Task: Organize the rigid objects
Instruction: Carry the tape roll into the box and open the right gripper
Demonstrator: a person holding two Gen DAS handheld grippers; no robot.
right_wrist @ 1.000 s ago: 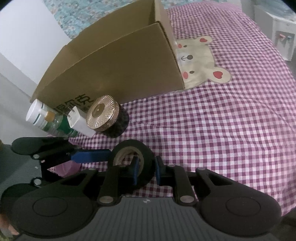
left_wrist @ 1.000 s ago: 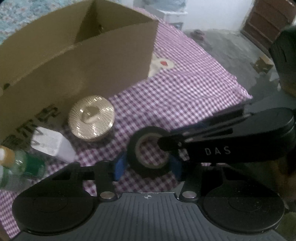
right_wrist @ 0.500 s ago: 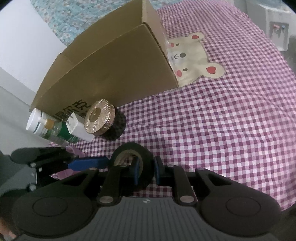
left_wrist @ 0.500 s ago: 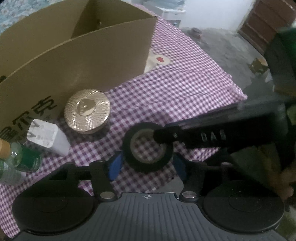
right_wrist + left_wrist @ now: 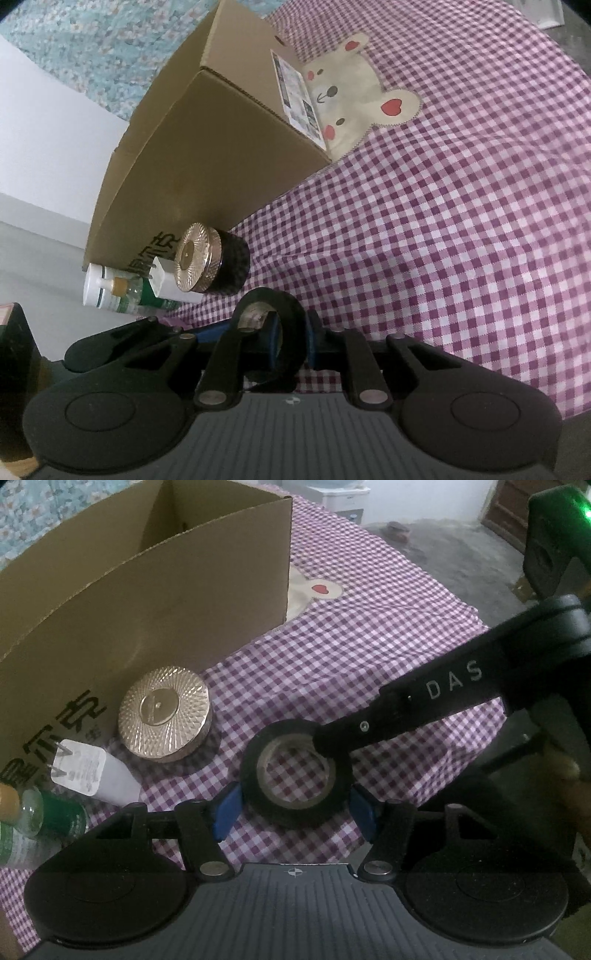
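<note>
Right tool (image 5: 291,341) clamped on wall of black tape roll (image 5: 295,771), lower centre of frame, on checked cloth (image 5: 369,657). Left tool (image 5: 295,805) released: jaws have just been opening, blue pads flank the roll, not pressing. Gold-lidded jar (image 5: 164,712), white plug (image 5: 92,771), cardboard box (image 5: 147,602) upper left.

right gripper (image 5: 290,341) clamped on the wall of a black tape roll (image 5: 286,314), lower centre. gold-lidded jar (image 5: 207,260), plug (image 5: 166,282) and bottle (image 5: 110,291) lie left, against a cardboard box (image 5: 221,147). checked cloth (image 5: 443,221) fills the right.
</note>
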